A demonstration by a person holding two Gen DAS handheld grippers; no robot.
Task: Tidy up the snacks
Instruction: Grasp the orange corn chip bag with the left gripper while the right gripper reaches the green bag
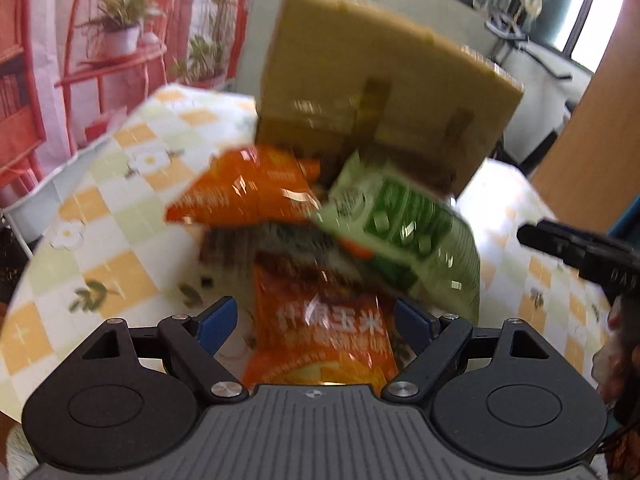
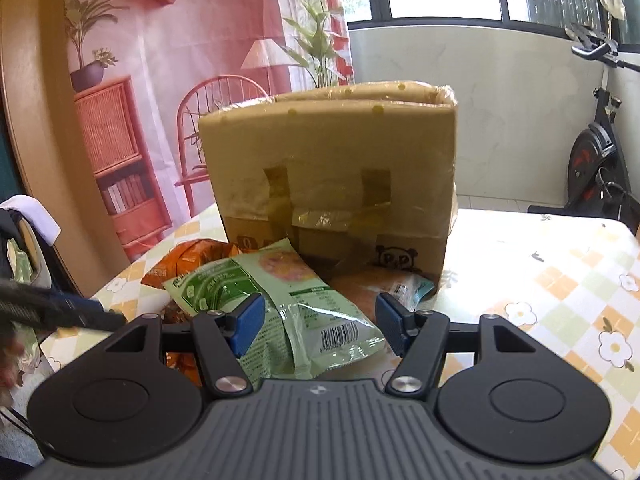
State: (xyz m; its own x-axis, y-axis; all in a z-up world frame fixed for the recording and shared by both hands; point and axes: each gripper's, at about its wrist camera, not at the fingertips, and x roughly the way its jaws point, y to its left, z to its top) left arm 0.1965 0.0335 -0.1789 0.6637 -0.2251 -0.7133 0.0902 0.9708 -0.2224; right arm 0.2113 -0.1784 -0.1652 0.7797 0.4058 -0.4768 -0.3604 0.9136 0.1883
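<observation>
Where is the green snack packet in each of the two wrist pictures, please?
Left wrist view: the green snack packet lies right of centre, blurred, in front of the cardboard box and beside an orange packet.
Right wrist view: it lies low in the centre, between the gripper's blue fingers.
Shared landmark: the taped cardboard box standing behind the packets.

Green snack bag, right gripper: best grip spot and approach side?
Grip the green snack bag by its flat near end beside the barcode, coming from the camera side. That end lies thin between the right gripper pads already; the far end leans against the cardboard box.
</observation>
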